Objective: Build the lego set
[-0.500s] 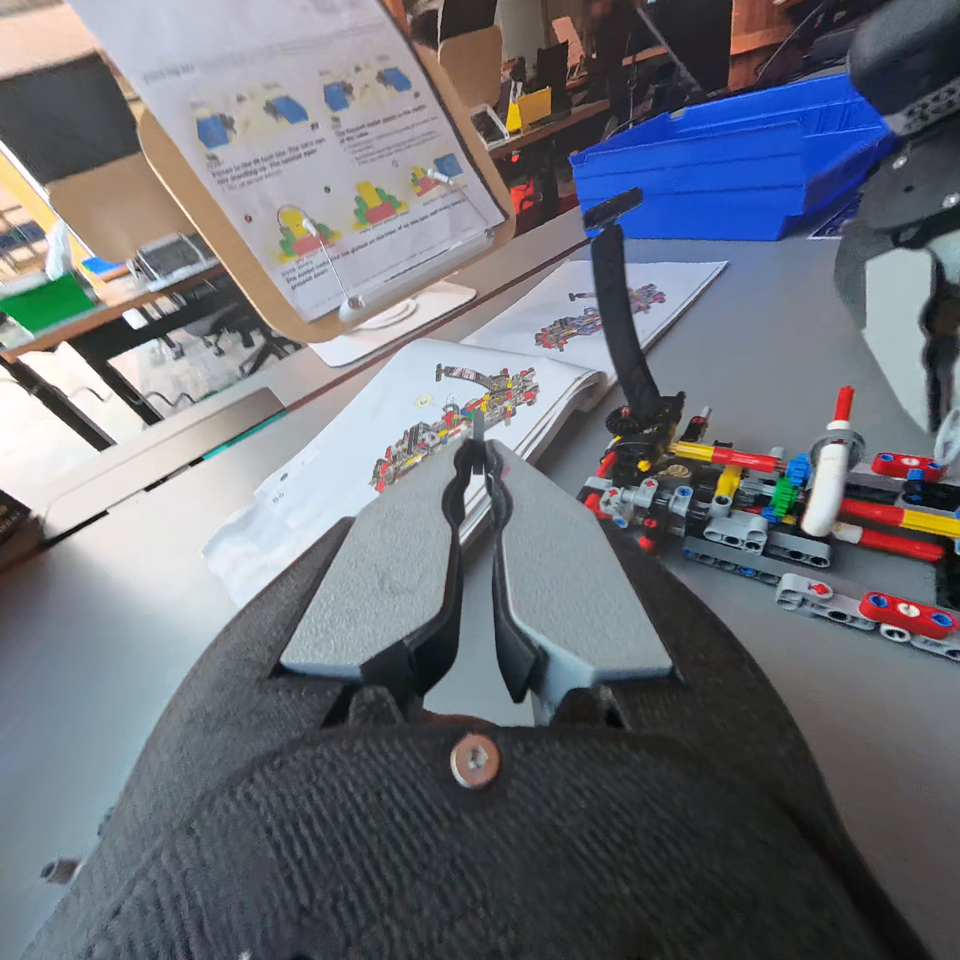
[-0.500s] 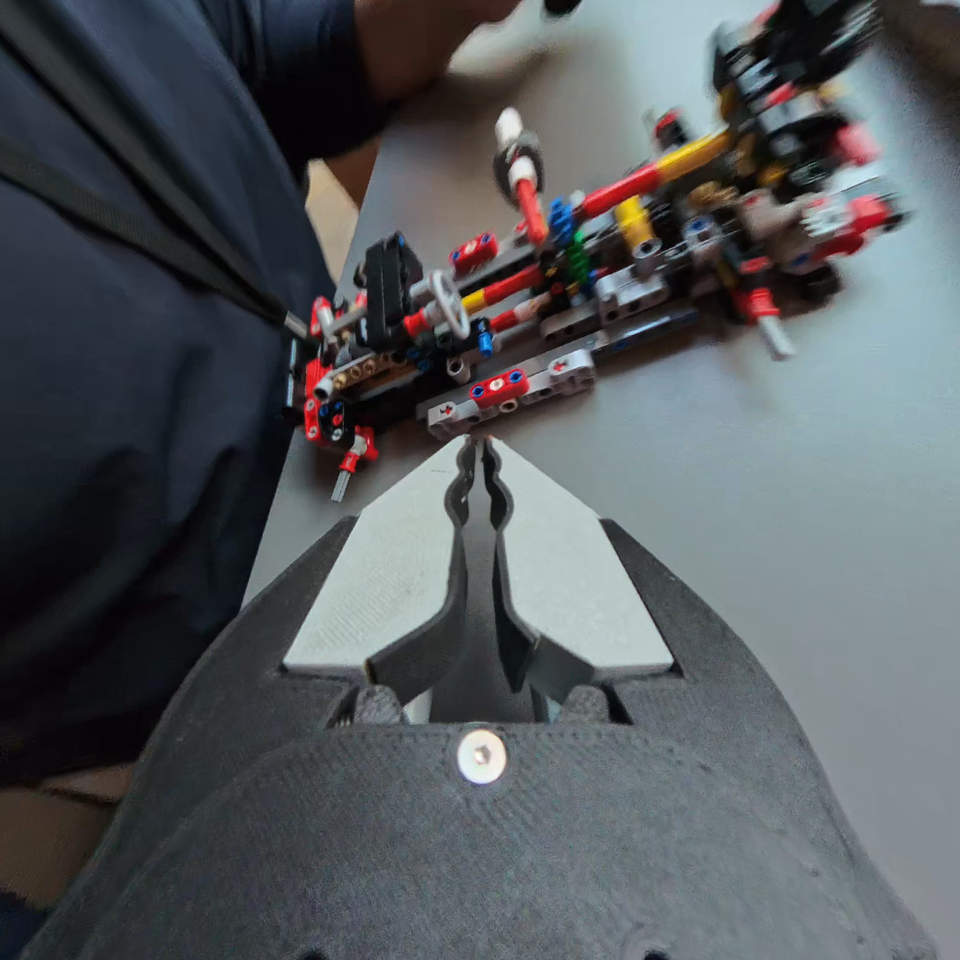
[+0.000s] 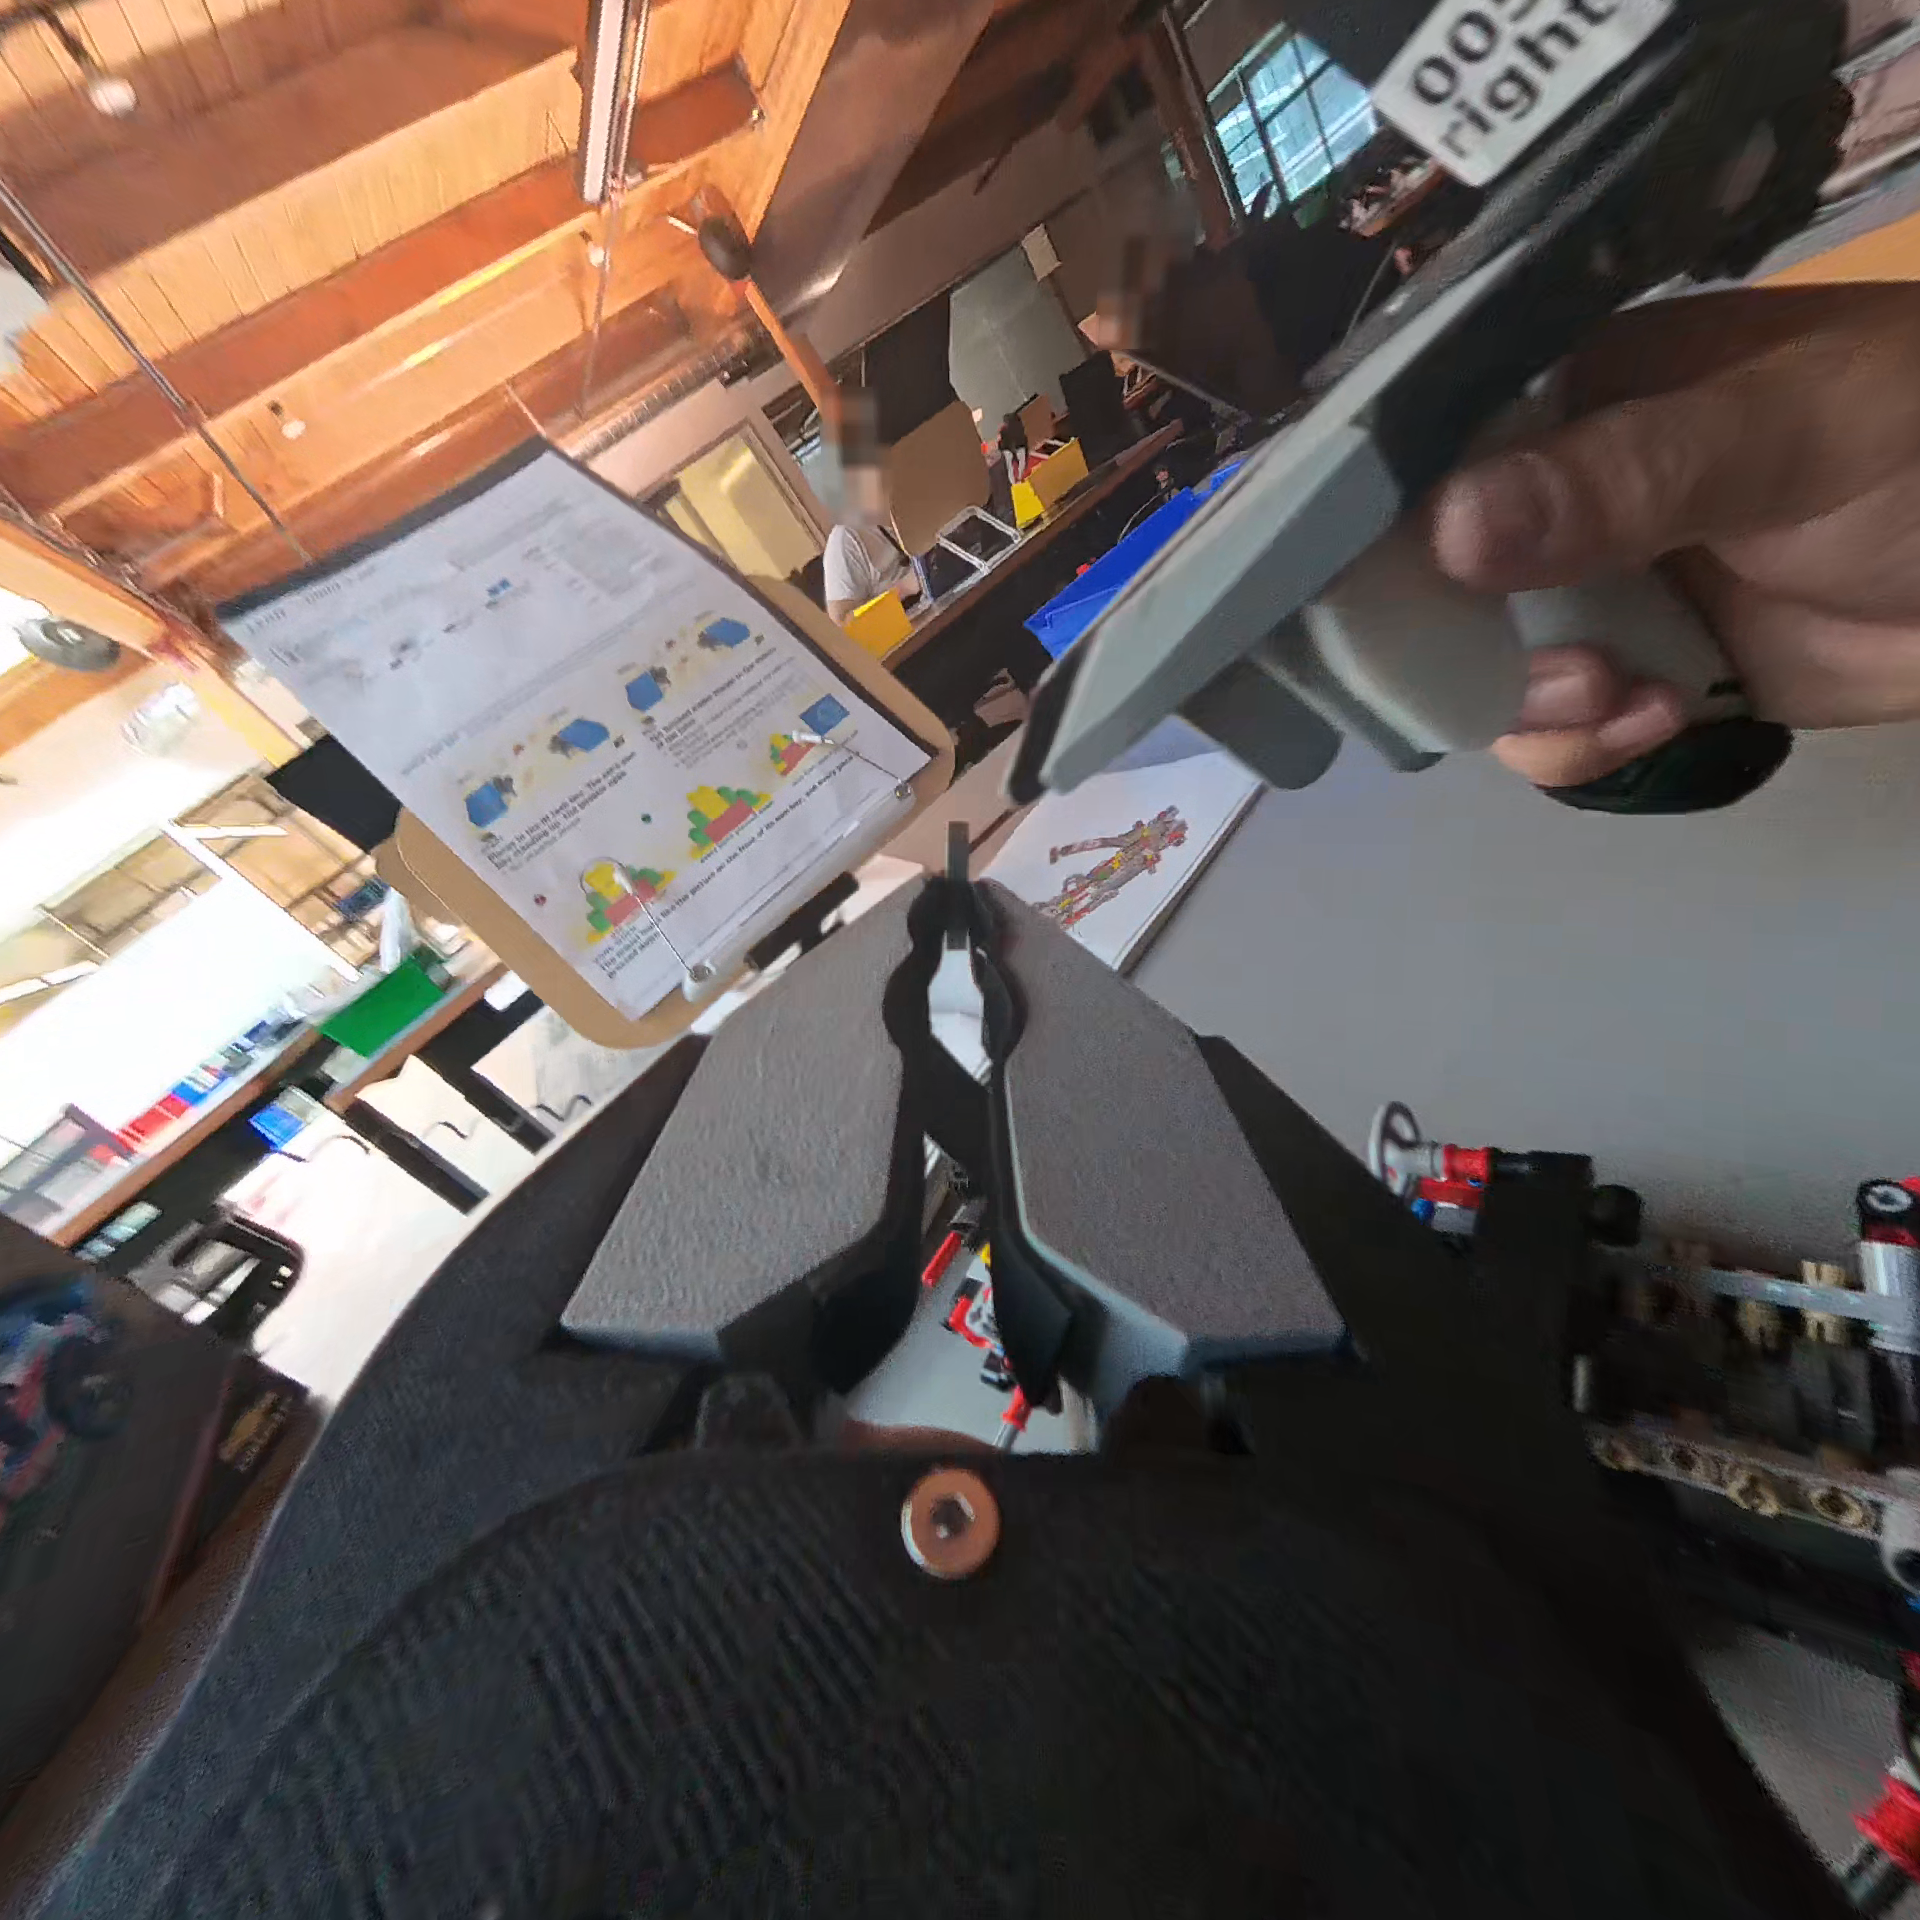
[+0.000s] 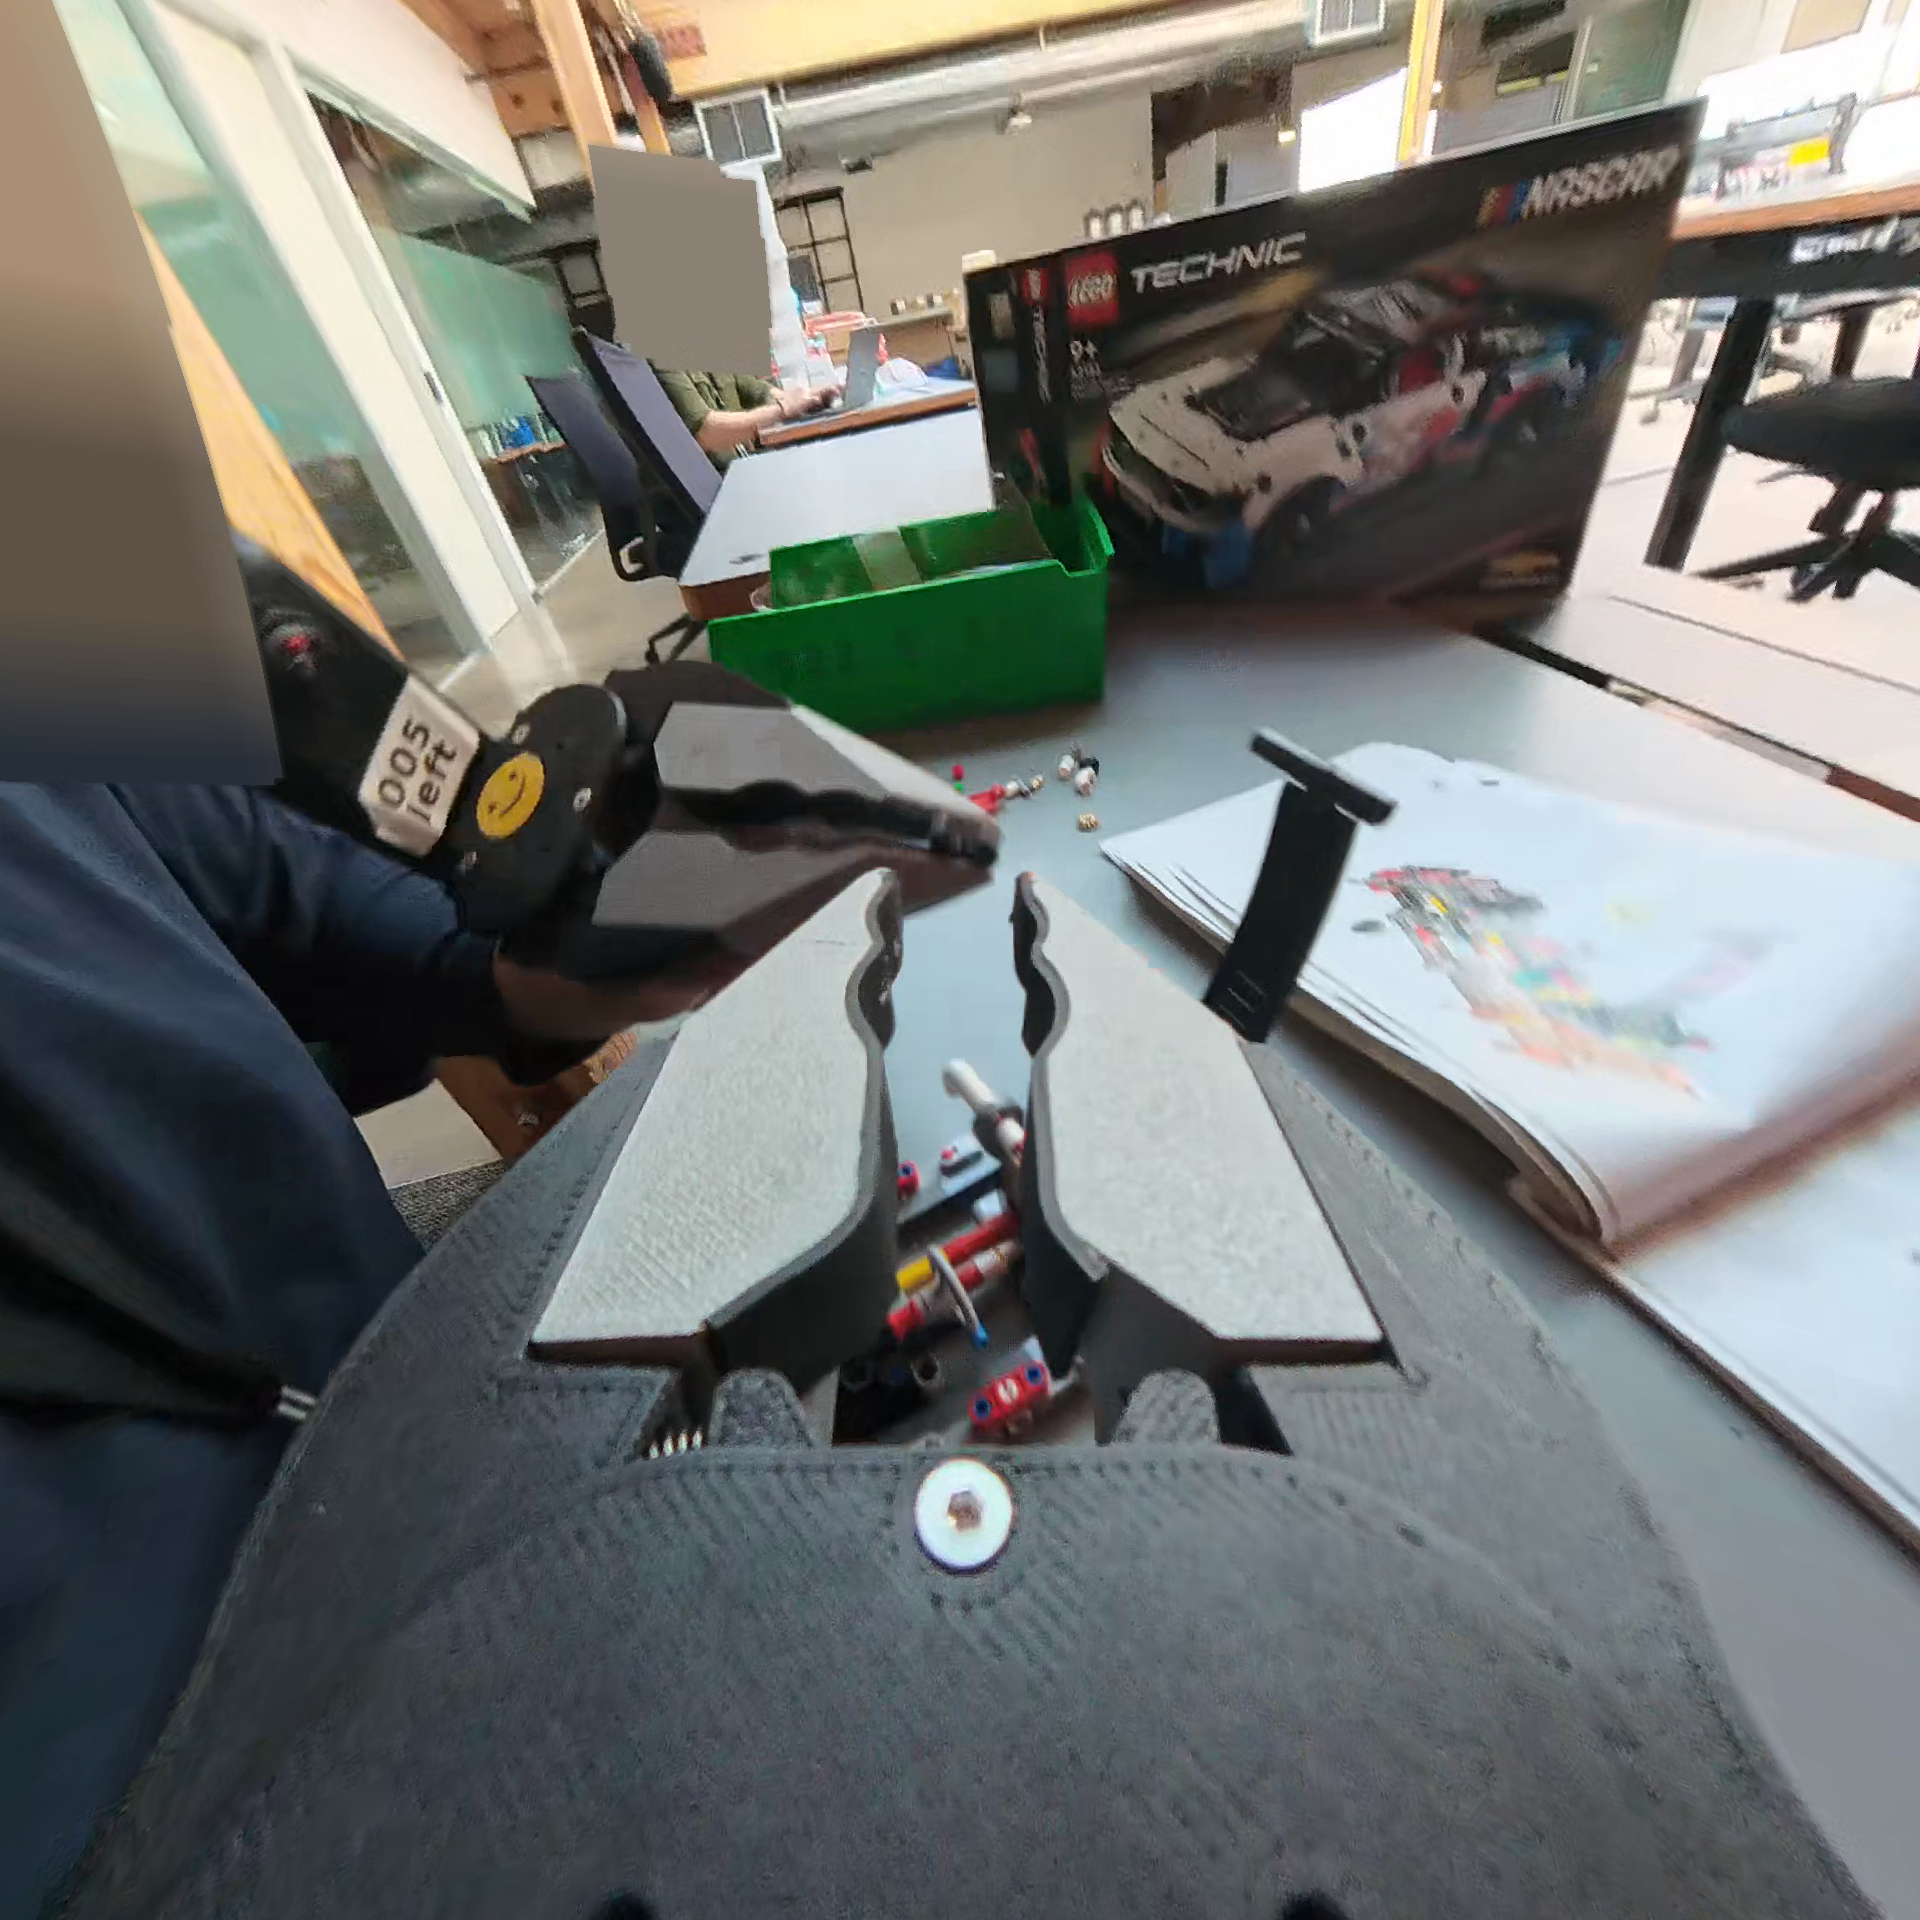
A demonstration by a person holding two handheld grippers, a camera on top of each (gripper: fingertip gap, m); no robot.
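One grey table [image 4: 1351,665] in an open, timber-ceilinged workshop

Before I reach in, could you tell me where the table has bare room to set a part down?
Bare grey table lies between the green bin, the car box and the open booklet, and beyond the brick model. Crowded: loose pieces by the bin; the model.

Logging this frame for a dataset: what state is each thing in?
Left gripper: jaws shut on a thin black part.
Right gripper: jaws open, empty.
Booklet: lying open.
Box: standing upright.
Bin: uncovered.
Model: partly built.
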